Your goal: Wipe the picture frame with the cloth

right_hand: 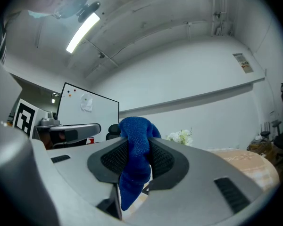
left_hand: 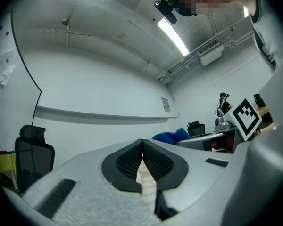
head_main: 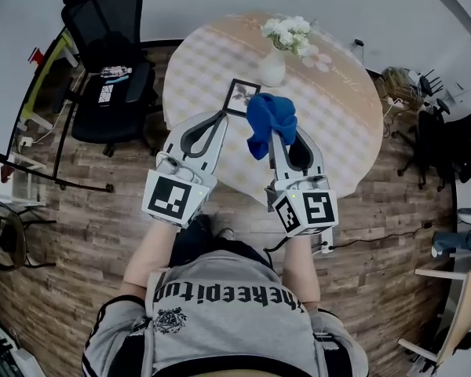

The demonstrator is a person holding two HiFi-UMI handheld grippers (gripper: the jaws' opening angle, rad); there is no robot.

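A small black picture frame (head_main: 242, 96) lies on the round table (head_main: 330, 108) with a checked cloth, near its front left edge. My left gripper (head_main: 222, 116) is shut, its tips just beside the frame's near left corner; in the left gripper view the left gripper (left_hand: 142, 145) points upward, holds nothing, and the frame is out of sight. My right gripper (head_main: 273, 136) is shut on a blue cloth (head_main: 269, 120), which bunches above the jaws and hangs just right of the frame. From the right gripper (right_hand: 140, 147) the blue cloth (right_hand: 134, 164) droops down between the pads.
A white vase of white flowers (head_main: 276, 53) stands on the table just behind the frame. A black office chair (head_main: 110, 61) is left of the table, and dark chairs (head_main: 443, 144) are on the right. A whiteboard (right_hand: 87, 112) stands by the wall.
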